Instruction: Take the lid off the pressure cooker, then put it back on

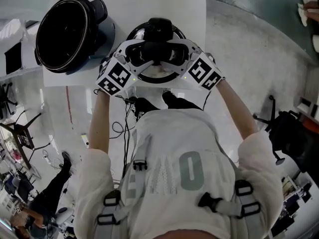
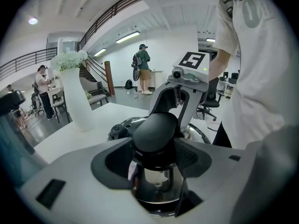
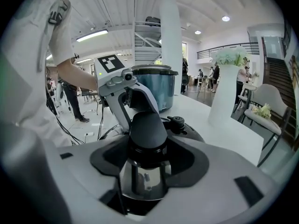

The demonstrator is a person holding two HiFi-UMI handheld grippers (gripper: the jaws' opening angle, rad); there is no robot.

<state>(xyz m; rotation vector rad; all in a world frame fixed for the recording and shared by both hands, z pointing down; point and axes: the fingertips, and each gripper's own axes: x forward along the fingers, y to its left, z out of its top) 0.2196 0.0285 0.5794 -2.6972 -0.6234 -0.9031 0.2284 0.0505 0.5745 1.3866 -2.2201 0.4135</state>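
The pressure cooker's lid (image 1: 175, 72), dark with a chrome rim, lies at the table's near edge, apart from the cooker body (image 1: 70, 34), which stands open at the left. My left gripper (image 1: 146, 53) and right gripper (image 1: 170, 53) meet over the lid from opposite sides. Both are shut on its black knob handle (image 2: 156, 130). In the left gripper view the left gripper's (image 2: 156, 160) pads hug the handle's neck, and the right gripper (image 2: 180, 97) faces me. The right gripper view shows the right gripper (image 3: 148, 162) clamped on the handle (image 3: 148, 129) in the same way.
A white vase (image 2: 77, 99) with pale flowers stands on the white table (image 1: 124, 4) beyond the lid. The lid's steam valve (image 3: 177, 122) sits behind the handle. The cooker's steel pot (image 3: 156, 85) rises behind the left gripper. People stand in the room behind.
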